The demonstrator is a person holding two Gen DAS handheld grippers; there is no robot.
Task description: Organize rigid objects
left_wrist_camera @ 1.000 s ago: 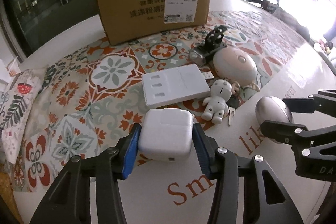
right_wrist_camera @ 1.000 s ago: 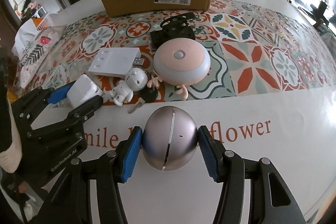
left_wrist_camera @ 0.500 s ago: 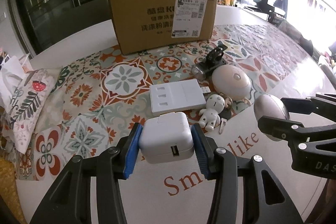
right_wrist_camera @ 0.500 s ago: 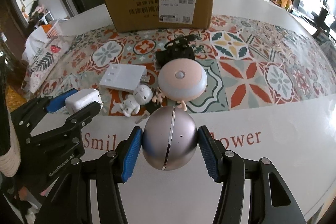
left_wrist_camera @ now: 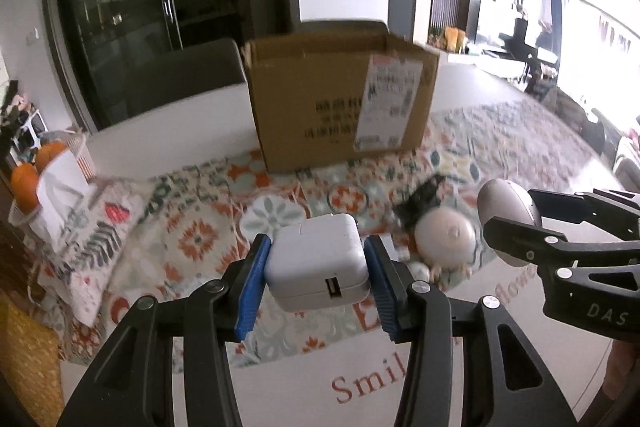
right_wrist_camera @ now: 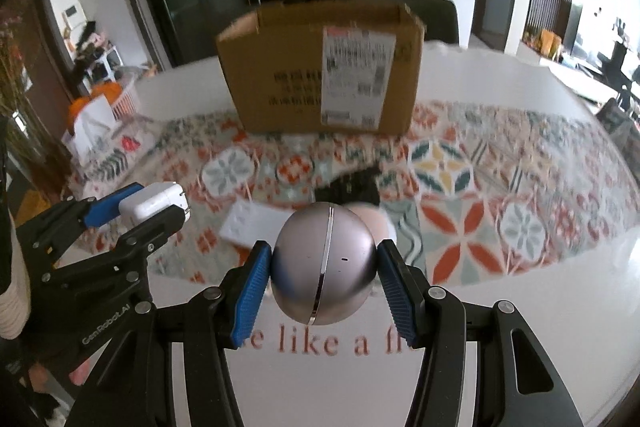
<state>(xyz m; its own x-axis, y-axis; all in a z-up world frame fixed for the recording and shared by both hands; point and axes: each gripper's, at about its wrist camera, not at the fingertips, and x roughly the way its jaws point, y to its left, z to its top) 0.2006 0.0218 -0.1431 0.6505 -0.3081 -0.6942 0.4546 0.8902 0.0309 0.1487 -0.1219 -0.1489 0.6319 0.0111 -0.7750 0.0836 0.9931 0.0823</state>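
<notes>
Both tongs loaded and raised, with the open box straight ahead.

The left tongs (left_wrist_camera: 317, 279) are clenched on the white charger (left_wrist_camera: 316, 273), its USB port facing the camera and its prongs pointing away; the right tongs (right_wrist_camera: 324, 277) are clenched on the silver ball (right_wrist_camera: 325, 263), its seam running upright. Both things hang clear of the worktop (right_wrist_camera: 540, 307). The cardboard box (left_wrist_camera: 340, 107) stands ahead of both tongs, beyond the patterned cloth, long side and label toward them, top open. Neither hand looks clearly nearer; the box sits about centred in each view. The right view shows the box's open mouth and, below the ball, a flat white block (right_wrist_camera: 250, 225) on the cloth; the left view hides that block behind the charger but shows the pink dome (left_wrist_camera: 446, 239) more fully.
</notes>
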